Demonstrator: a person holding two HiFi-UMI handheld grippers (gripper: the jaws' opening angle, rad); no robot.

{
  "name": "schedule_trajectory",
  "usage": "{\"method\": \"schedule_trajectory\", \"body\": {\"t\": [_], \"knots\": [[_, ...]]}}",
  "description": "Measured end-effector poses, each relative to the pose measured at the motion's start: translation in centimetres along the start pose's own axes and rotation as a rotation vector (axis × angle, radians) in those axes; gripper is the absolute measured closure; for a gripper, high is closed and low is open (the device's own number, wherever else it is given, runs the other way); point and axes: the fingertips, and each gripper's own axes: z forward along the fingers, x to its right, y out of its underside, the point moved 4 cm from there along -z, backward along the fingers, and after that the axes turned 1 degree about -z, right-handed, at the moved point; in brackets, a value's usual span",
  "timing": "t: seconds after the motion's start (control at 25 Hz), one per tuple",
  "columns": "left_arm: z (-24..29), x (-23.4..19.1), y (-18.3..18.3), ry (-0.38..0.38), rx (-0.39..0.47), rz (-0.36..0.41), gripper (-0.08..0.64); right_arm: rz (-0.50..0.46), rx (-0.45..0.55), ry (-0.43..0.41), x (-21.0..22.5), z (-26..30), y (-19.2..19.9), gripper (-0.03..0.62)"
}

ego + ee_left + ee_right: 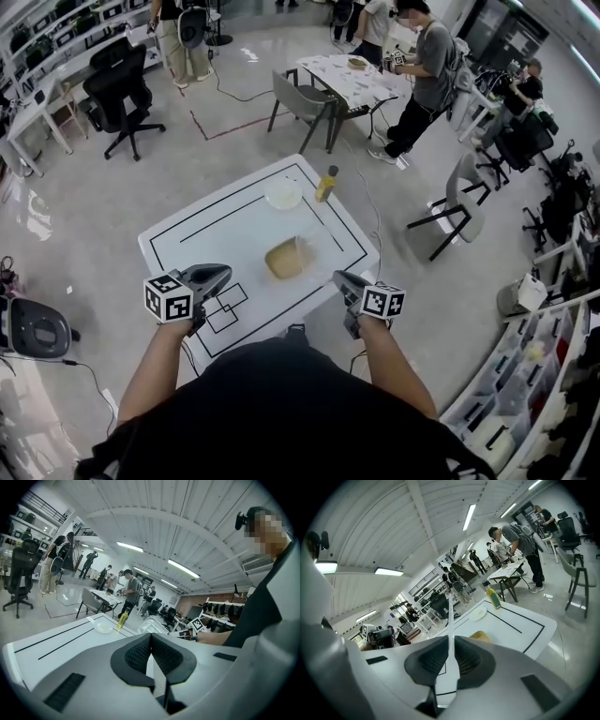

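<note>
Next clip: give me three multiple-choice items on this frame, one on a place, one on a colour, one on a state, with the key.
1. Where does the bottle stand?
A. On the far side of the table, beside the clear dish.
B. At the table's near edge.
C. On the floor.

2. What colour is the stuff in the clear container?
A. Green.
B. Blue.
C. Tan.

3. How are the left tongs?
A. Wide open.
B. Shut, nothing between them.
C. Clamped on the bottle.

Key:
1 A, the head view shows it next to the dish at the far side.
2 C, tan fills its bottom.
3 B, the left gripper view shows the pads meeting.
</note>
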Motion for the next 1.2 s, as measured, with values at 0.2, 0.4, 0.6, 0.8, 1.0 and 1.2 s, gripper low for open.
{"method": "schedule_trajectory", "body": {"t": [0.2, 0.4, 0.6, 0.8, 1.0, 1.2], "knots": [[-0.4, 0.5, -0.2, 0.006, 0.01, 0.013, 0.537, -0.011, 0.013, 0.02, -0.2, -1.0, -0.1, 0.541], [-1.3, 0.6, 0.1, 0.002, 0.015, 0.014, 0.538, -0.029, 0.03, -0.001, -1.5, -1.1, -0.6, 0.541], [-2.0, 0.8, 0.2, -0.001, 0.025, 0.008, 0.537, -0.033, 0.057, -0.007, -2.0, -1.4, -1.4, 0.541], [-2.2, 0.8, 0.1, -0.005, 0.022, 0.012, 0.537, -0.034, 0.087, -0.001, -2.0, -2.1, -2.6, 0.541], [-2.1, 0.7, -0.2, -0.002, 0.019, 0.014, 0.537, -0.035, 0.112, 0.003, -2.1, -2.5, -3.5, 0.543], [-2.2, 0.6, -0.1, -0.001, 0.013, 0.014, 0.537, -0.029, 0.118, -0.003, -2.3, -2.6, -3.7, 0.545]]}}
